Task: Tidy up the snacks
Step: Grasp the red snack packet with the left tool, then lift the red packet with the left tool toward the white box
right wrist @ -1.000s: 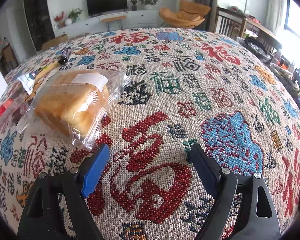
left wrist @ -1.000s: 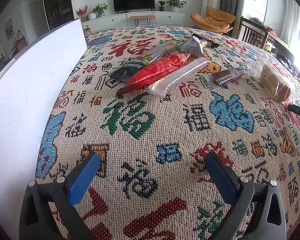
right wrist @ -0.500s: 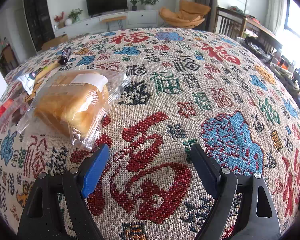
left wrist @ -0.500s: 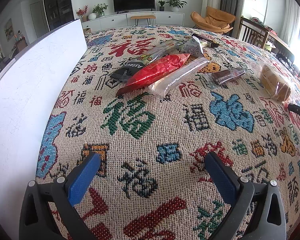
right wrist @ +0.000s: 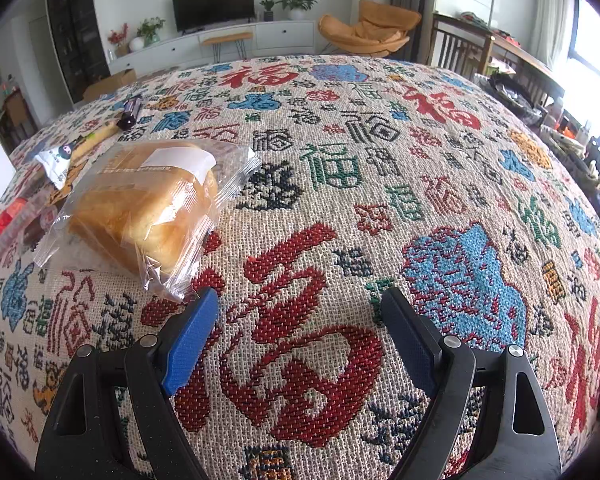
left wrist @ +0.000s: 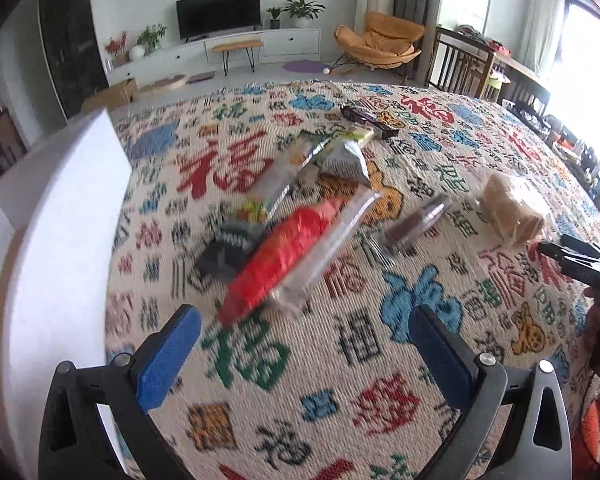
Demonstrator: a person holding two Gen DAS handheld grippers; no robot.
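While the right gripper point(right wrist: 296, 340) is sitting wide open and empty by the bagged bread point(right wrist: 140, 204), the left gripper point(left wrist: 304, 344), also spread and empty, is lifting toward the red snack pack point(left wrist: 284, 256) mid-frame, so sorting is just starting.

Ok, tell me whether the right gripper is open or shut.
Open. The right gripper has its blue pads spread wide over bare tablecloth, with nothing between them.

Left gripper point(left wrist: 304, 344) higher, nearer snacks point(left wrist: 296, 248).
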